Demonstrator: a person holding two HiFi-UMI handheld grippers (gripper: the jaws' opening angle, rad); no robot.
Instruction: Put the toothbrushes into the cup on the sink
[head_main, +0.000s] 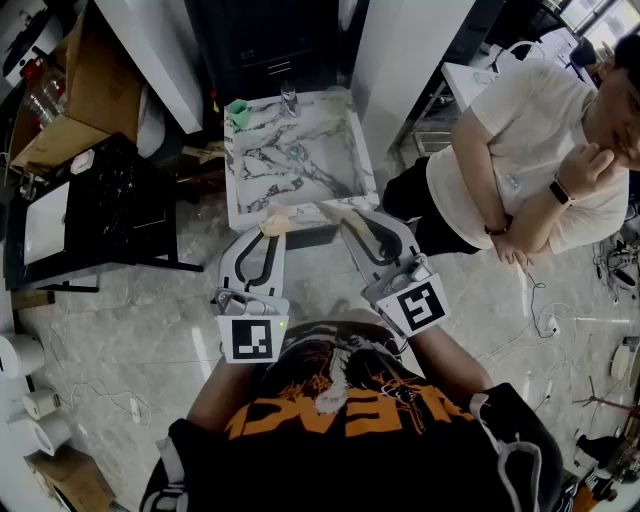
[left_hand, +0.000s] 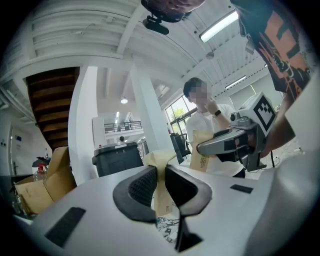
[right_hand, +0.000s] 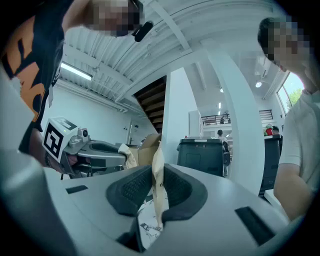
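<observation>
The marble-patterned sink (head_main: 240, 190) stands straight ahead, with a green cup (head_main: 238, 112) at its far left corner. At the sink's near edge my left gripper (head_main: 272, 226) is shut on a beige paper packet (head_main: 274, 221); whatever is inside is hidden. The left gripper view shows that packet (left_hand: 161, 197) pinched between the black pads (left_hand: 142, 187). My right gripper (head_main: 340, 215) is shut on a second beige packet (head_main: 330, 209), which stands upright between its pads (right_hand: 132, 187) in the right gripper view (right_hand: 157, 172). Both grippers tilt upward, side by side and a little apart.
A tap (head_main: 289, 98) rises at the sink's far edge. A person in a white T-shirt (head_main: 520, 150) crouches close on the right. A black cart (head_main: 100, 210) and a cardboard box (head_main: 70, 100) stand to the left. Cables lie on the marble floor (head_main: 120, 320).
</observation>
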